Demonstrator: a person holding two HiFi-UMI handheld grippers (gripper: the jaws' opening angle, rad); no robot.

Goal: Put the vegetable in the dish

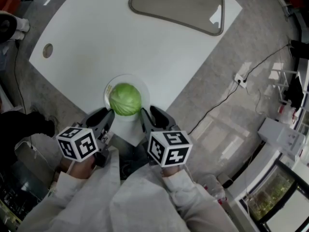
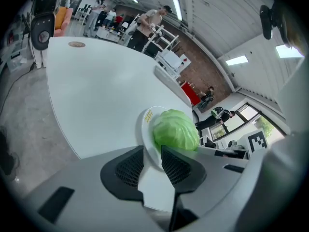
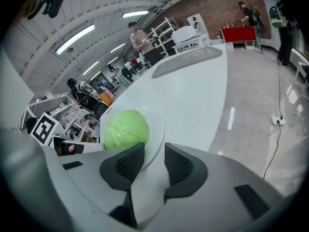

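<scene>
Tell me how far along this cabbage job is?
Done: the cabbage already sits in the dish, near the corner of the table. In hand: the left tongs and right tongs each have the dish's rim between their jaws, apparently pinching it. Left: seemingly only letting go of the dish.

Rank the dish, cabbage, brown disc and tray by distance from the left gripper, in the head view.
1. dish: rim between the jaws of the left gripper.
2. cabbage: in the dish.
3. brown disc: left corner of the table.
4. tray: far end.
</scene>
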